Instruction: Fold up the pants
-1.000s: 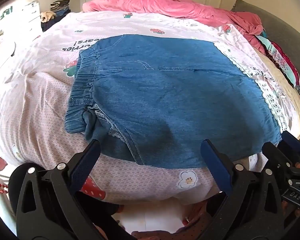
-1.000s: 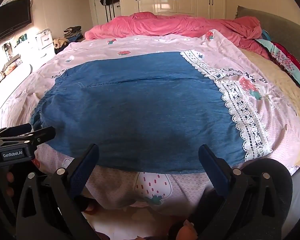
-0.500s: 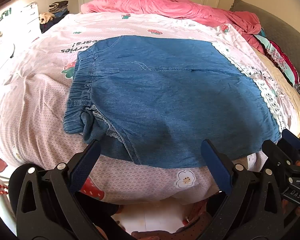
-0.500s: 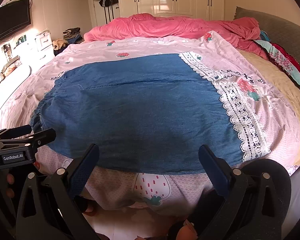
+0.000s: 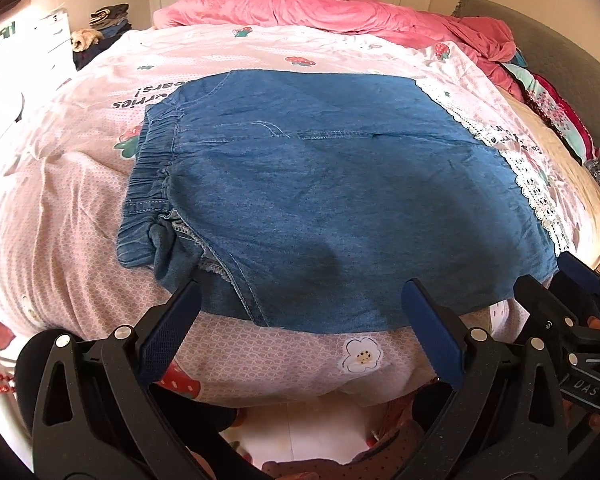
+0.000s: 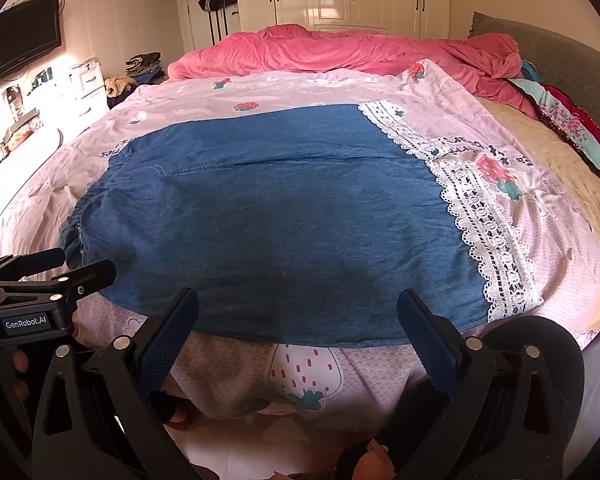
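Observation:
Blue denim pants (image 5: pixel 320 200) lie flat on the bed, elastic waistband to the left, leg ends to the right; they also show in the right wrist view (image 6: pixel 280 220). A bunched fold sits at the near left corner by the waistband. My left gripper (image 5: pixel 300 320) is open and empty, just short of the pants' near edge. My right gripper (image 6: pixel 298 320) is open and empty, just short of the near edge further right. Each gripper shows in the other's view: the right one (image 5: pixel 572 292) and the left one (image 6: pixel 60 268).
The pants rest on a pink strawberry-print sheet (image 5: pixel 80 200) with a lace band (image 6: pixel 488 240). A pink duvet (image 6: pixel 340 52) is heaped at the far side, a grey headboard (image 6: pixel 540 48) to the right. Drawers and clothes piles (image 6: pixel 140 64) stand at the left.
Both views sit slightly lower and further back. The pants have not moved. Both grippers stay open.

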Tool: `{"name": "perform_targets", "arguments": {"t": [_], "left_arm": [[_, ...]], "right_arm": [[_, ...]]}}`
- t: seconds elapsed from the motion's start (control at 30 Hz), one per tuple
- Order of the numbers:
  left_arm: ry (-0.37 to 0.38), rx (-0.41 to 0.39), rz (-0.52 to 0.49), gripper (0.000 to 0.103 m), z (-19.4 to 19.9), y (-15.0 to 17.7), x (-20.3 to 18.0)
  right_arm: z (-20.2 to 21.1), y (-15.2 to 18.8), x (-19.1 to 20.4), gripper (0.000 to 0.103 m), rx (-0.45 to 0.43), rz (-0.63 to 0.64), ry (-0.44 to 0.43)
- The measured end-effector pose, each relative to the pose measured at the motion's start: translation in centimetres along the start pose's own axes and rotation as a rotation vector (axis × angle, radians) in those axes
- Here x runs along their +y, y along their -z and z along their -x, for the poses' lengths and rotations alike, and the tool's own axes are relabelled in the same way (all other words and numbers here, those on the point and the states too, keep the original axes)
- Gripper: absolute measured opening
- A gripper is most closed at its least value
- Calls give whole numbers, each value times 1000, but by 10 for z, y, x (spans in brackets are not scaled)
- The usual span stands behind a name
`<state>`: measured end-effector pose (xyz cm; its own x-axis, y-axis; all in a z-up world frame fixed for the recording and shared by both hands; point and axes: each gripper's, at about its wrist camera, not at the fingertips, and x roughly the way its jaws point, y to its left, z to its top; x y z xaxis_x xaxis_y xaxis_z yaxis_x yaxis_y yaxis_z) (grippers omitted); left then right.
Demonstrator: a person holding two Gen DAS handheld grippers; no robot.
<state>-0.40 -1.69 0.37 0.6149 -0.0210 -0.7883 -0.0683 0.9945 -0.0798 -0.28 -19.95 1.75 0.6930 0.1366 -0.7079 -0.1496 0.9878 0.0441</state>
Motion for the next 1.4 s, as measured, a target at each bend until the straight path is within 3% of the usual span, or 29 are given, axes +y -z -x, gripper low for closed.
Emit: {"name": "perform_targets", "arguments": {"t": [1.4], "left_arm": [[-26,-14,34,94,3,-11,19]], "right_arm": [[-8,-11,2,99,6,42,-5]]}}
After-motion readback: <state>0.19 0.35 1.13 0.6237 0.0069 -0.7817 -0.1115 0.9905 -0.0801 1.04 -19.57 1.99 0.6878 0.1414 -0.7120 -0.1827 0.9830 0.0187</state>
